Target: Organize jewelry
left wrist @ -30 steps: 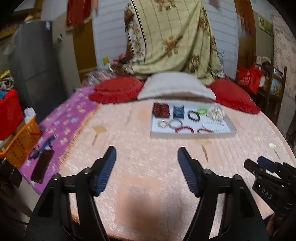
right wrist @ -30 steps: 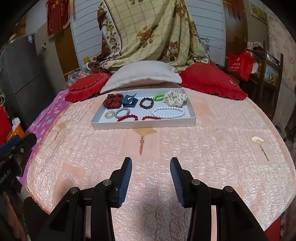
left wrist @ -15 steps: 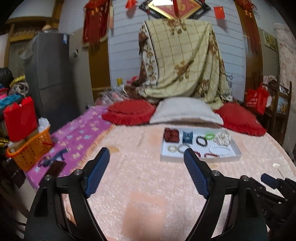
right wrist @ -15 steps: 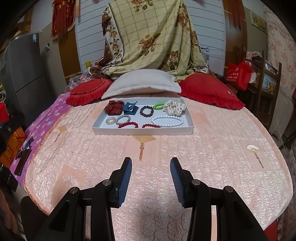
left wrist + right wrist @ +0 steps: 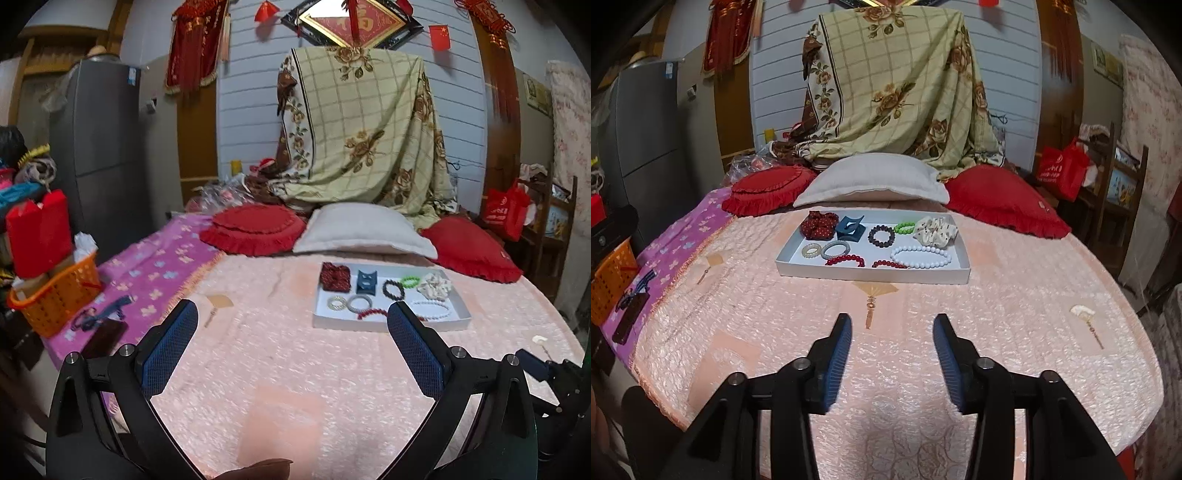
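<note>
Covering the bed, a pink quilt (image 5: 923, 332) bears a white tray (image 5: 871, 274); both claws (image 5: 291, 332) (image 5: 892, 343) hang apart, empty.

Pretty cozy, cluttered bedroom. Back wall (image 5: 251, 122) is pale grey horizontal paneling with red tassel hangings (image 5: 192, 48) and a framed red diamond sign (image 5: 354, 22) up top. A floral checked blanket (image 5: 897, 85) is draped over something tall behind the bed. The bed has a pink quilt (image 5: 923, 350), a white pillow (image 5: 871, 181) between two red cushions (image 5: 1001, 199), plus a purple cover (image 5: 155, 266) on the left side. Grey fridge (image 5: 99, 147) and an orange basket (image 5: 55, 295) on the left, wooden chair (image 5: 1123, 184) with a red bag (image 5: 1060, 170) on the right.
</note>
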`<state>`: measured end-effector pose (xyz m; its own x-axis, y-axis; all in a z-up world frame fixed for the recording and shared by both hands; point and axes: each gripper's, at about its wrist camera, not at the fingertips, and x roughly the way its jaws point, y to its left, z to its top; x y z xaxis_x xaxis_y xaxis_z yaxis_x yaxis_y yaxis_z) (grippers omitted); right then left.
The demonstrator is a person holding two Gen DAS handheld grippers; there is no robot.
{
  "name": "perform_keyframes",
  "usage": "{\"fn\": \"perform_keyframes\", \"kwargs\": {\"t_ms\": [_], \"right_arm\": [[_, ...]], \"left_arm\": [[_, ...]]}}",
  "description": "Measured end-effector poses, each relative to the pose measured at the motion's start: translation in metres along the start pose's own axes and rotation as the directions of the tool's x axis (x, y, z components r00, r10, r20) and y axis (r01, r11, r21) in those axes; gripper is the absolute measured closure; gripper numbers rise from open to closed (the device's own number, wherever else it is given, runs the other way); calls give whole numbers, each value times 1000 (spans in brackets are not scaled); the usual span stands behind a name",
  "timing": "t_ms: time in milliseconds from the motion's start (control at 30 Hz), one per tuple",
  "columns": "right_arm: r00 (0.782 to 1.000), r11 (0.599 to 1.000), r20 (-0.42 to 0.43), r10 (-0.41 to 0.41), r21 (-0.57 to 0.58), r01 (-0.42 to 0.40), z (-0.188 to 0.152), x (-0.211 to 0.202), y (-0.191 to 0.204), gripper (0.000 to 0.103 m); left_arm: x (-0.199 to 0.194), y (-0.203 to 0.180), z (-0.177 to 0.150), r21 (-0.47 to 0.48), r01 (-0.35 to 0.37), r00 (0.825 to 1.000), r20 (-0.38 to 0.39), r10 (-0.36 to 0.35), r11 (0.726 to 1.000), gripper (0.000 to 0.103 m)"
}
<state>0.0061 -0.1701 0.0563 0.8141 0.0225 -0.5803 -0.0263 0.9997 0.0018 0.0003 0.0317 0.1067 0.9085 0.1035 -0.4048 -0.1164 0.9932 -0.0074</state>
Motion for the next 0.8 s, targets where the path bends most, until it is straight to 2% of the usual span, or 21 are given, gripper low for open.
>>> {"fn": "perform_keyframes", "kwargs": {"t_ms": [33,100,233,800], "right_arm": [[1000,1000,4,-4,-4,4,-1,0,1,46],[1000,1000,9,-7,-5,7,-1,0,1,41],[1000,1000,-6,-11,-5,11,-2,5,2,41],[994,999,-103,-46,8,47,-8,36,-5,39]], "left_arm": [[3,0,-1,1,5,1000,-24,-5,1000,0],[10,-3,-4,7,13,998,-68,-12,1000,0],[23,-8,-13,26,15,990,-140,-11,1000,0],[58,-25,-42,95,58,959,-282,-29,994,0]]}}
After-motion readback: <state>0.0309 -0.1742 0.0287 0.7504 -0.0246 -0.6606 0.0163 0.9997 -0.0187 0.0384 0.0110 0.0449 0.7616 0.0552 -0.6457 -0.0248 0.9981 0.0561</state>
